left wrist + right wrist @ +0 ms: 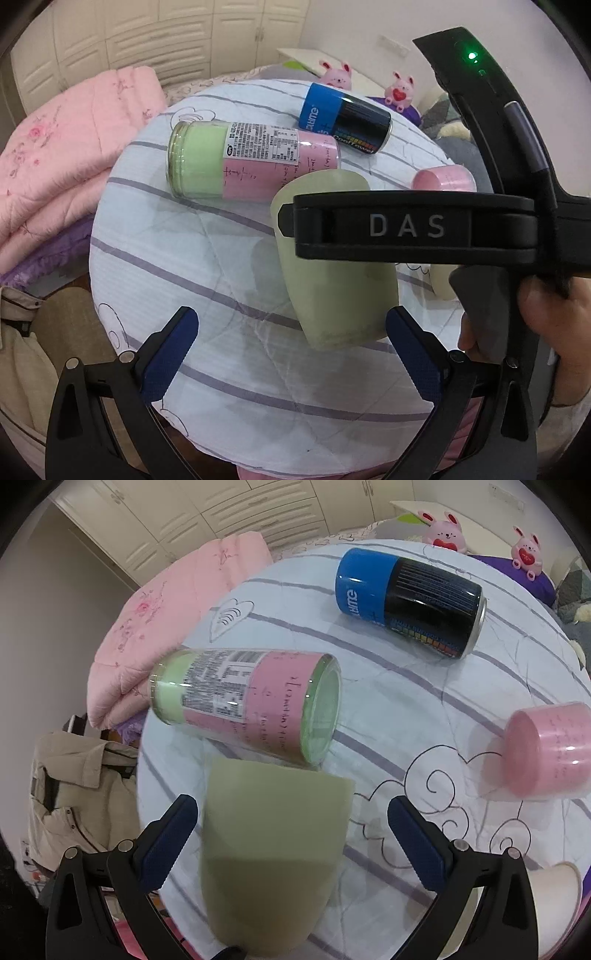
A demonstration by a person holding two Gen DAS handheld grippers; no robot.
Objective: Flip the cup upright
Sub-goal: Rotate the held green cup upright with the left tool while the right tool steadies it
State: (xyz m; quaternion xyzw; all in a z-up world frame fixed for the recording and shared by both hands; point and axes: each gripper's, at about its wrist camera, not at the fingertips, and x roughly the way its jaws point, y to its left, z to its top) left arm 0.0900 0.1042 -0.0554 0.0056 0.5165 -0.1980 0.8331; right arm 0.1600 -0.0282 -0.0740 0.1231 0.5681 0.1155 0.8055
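A pale green cup (340,295) is over the round cloth-covered table (207,273), its wide rim toward the far side and its narrow base toward me. In the right wrist view the cup (273,849) lies between the wide-apart fingers of my right gripper (291,842), with a gap on each side. In the left wrist view one black finger (406,229) of the right gripper crosses the cup's side. My left gripper (291,347) is open and empty, just in front of the cup's base.
A green and pink glass jar (247,705), a blue and black can (410,605) and a pink cup (546,749) lie on their sides on the table. A white paper cup (554,901) lies at the right edge. A pink quilt (59,162) is at the left.
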